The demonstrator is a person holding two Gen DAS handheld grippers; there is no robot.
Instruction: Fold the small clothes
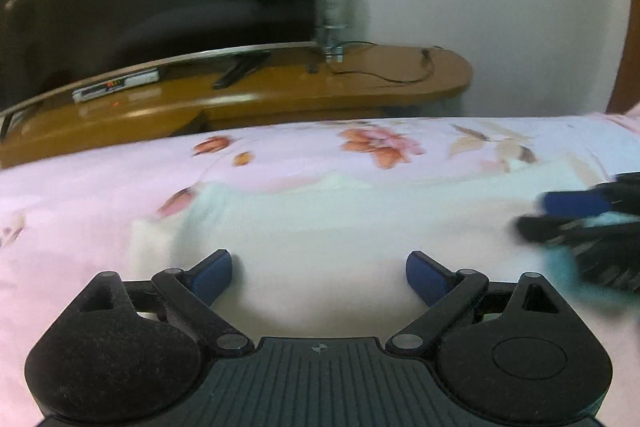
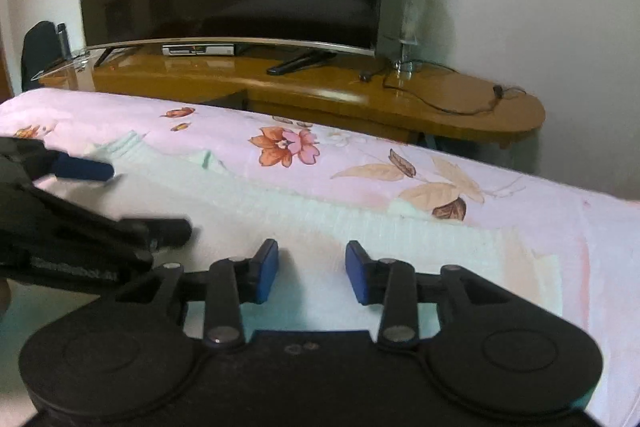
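Lying spread on the pink floral bedsheet (image 2: 520, 195), the pale mint-and-white knitted garment (image 2: 280, 203) is showing no fold yet; the left gripper (image 1: 319, 277) is hovering wide open, the right gripper (image 2: 312, 271) partly open, both gripping nothing; folding apparently remains.

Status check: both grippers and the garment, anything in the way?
Left gripper open, right gripper open, both empty over the cloth. Pale green garment flat on floral bedsheet, unfolded. Nothing in the way.
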